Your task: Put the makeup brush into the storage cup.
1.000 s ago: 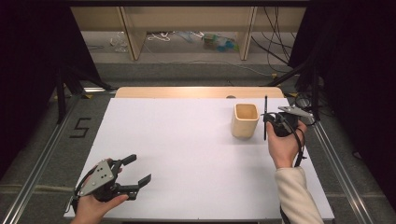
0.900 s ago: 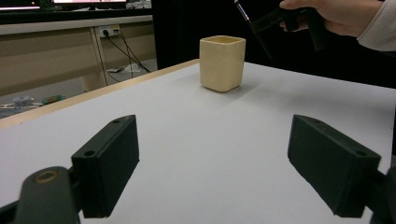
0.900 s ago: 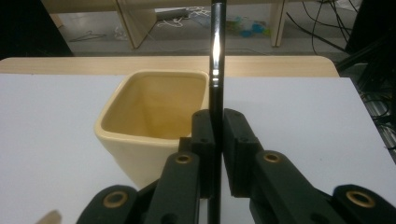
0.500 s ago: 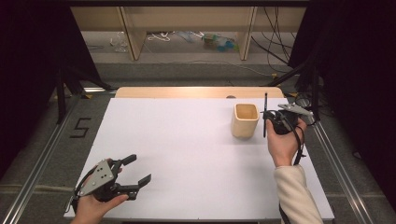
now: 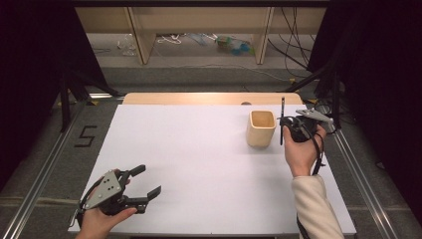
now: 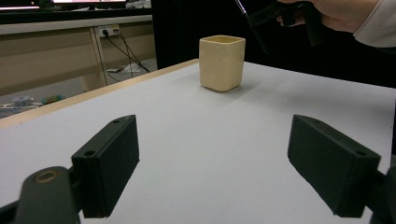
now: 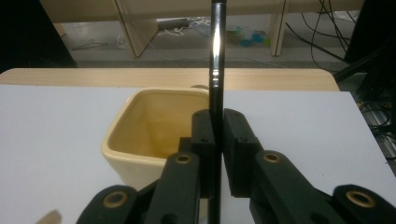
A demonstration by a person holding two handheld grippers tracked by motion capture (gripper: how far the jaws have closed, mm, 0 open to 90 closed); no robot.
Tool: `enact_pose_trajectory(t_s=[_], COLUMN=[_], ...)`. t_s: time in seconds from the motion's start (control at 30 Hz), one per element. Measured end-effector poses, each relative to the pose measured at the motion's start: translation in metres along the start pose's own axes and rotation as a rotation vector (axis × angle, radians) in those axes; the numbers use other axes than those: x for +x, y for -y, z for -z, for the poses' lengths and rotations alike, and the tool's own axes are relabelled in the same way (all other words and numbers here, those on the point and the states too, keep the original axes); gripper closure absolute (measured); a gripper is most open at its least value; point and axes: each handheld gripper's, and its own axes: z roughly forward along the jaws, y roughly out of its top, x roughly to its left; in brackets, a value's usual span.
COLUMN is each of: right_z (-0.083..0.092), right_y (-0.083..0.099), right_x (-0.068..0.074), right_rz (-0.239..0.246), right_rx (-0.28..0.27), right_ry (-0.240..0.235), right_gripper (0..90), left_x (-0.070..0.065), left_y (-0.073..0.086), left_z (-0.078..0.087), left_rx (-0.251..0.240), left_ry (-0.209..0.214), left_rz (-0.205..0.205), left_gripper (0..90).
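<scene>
Right gripper view is showing a thin black stick (image 7: 215,56) with a glossy shaft, standing upright and clamped between the two pads of the right gripper (image 7: 215,140), whose jaws are clenching it tight. Seen from the high view, the stick (image 5: 282,121) is hanging just to the right of a cream square cup (image 5: 261,128), near the table's far right corner, with its lower end above the tabletop and beside the cup rather than over its mouth. The cup is sitting upright and looking empty inside (image 7: 159,126), with rounded corners and a thick rim. Nothing is lying between the stick and the cup.

Near the front left edge, the left gripper (image 5: 142,181) is resting in the person's hand, jaws spread wide and holding nothing, well apart from the cup (image 6: 221,63).

The table (image 5: 189,149) is wearing a plain white cover with a wooden edge at the back. Beyond it, wooden shelf legs, loose cables and black curtains are framing the room.
</scene>
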Motion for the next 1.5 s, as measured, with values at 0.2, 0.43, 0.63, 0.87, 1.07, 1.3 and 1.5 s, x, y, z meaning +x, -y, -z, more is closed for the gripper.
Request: enact_pose_trajectory(t_s=[0.2, 0.43, 0.63, 0.87, 1.07, 1.3, 1.5], right_z=[0.0015, 0.0012, 0.0008, 0.0014, 0.0002, 0.0015, 0.0012], right_y=[-0.0014, -0.0025, -0.0028, -0.0036, -0.0041, -0.0054, -0.0061], right_x=[0.0, 0.0001, 0.0001, 0.0001, 0.0001, 0.0006, 0.0009], right_rz=[0.002, 0.002, 0.002, 0.003, -0.001, -0.001, 0.002], right_rx=[0.01, -0.006, -0.011, -0.005, -0.029, -0.008, -0.012], right_ry=[0.007, -0.006, -0.003, 0.006, 0.0, 0.002, -0.002], right_gripper=[84.1, 84.1, 84.1, 84.1, 84.1, 84.1, 84.1], left_x=[0.0001, 0.0002, 0.0002, 0.0003, 0.0003, 0.0004, 0.0004], left_y=[0.0001, 0.0, -0.0001, 0.0, 0.0001, 0.0002, -0.0001], left_z=[0.0, 0.0, 0.0001, 0.0001, -0.0001, -0.0001, 0.0007], left_rx=[0.001, 0.0, 0.0, 0.0, 0.001, 0.001, 0.011], left_ry=[0.0, 0.0, 0.0, 0.0, 0.002, -0.001, -0.006], left_rz=[-0.001, -0.001, 0.0, 0.0, 0.0, 0.0, -0.002], left_gripper=[16.4, 16.5, 16.5, 16.5, 16.5, 16.5, 16.5])
